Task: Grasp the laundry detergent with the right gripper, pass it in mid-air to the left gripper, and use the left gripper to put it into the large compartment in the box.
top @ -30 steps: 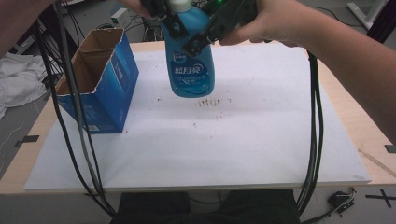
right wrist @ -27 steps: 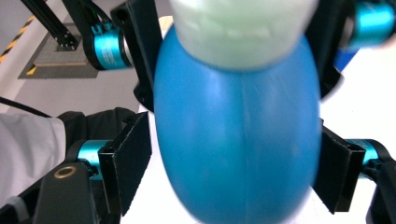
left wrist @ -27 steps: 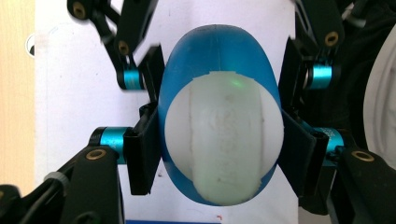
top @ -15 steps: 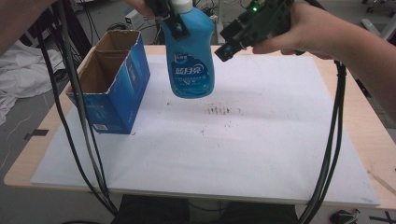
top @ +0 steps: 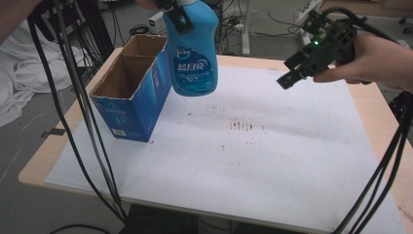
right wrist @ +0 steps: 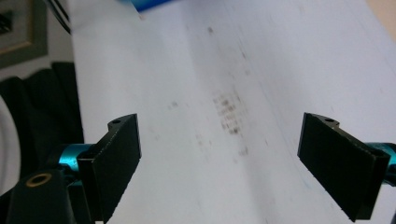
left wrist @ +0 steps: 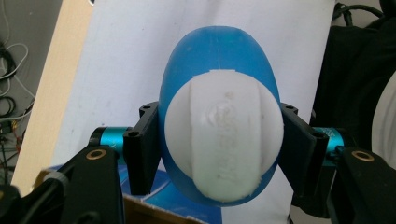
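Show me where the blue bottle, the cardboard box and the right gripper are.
blue bottle [top: 194,63]: high view, on its front label.
cardboard box [top: 130,109]: high view, on its blue side wall.
right gripper [right wrist: 233,154]: right gripper view, midway between its open jaws.

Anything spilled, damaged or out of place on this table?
Yes: a patch of brownish stains marks the white sheet near mid-table. It looks dry, not fresh. The blue bottle hangs upright in the left gripper, beside the open box; nothing leaks.

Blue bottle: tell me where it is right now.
In the high view the blue bottle hangs at top centre-left, held by its neck in the left gripper, just right of the open box.
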A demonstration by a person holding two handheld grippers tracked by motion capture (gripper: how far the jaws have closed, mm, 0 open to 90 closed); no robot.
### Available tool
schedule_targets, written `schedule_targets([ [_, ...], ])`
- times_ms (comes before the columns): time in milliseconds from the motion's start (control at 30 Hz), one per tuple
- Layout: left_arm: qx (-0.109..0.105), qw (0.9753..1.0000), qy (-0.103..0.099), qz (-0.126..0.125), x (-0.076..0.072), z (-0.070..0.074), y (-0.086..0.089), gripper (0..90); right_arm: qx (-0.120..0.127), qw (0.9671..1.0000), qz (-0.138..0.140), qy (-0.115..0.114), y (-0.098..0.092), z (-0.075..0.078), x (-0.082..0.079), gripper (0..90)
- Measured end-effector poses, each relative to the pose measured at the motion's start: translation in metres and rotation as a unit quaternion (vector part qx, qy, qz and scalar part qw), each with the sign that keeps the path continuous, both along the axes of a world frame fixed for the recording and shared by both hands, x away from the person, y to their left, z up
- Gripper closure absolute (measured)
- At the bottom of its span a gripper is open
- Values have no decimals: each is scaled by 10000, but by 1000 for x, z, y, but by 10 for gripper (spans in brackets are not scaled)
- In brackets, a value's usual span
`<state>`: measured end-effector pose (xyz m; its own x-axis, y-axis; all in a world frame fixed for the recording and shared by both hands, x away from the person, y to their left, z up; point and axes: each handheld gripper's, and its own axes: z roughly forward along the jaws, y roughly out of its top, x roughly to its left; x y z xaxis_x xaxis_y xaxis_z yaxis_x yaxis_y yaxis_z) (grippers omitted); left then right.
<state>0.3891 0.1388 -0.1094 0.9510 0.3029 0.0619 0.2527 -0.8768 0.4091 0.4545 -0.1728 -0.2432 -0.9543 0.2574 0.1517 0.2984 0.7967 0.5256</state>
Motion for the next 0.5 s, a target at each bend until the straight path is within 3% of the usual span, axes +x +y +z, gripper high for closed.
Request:
schedule_targets([
  [267,-27,9987,-109,489,-1,10,29,384,-452,9983,-320,207,-29,-15,8,127],
  [500,16,9949,-224,988,-1,15,57,384,-631,9956,-598,365,-53,-25,13,127],
])
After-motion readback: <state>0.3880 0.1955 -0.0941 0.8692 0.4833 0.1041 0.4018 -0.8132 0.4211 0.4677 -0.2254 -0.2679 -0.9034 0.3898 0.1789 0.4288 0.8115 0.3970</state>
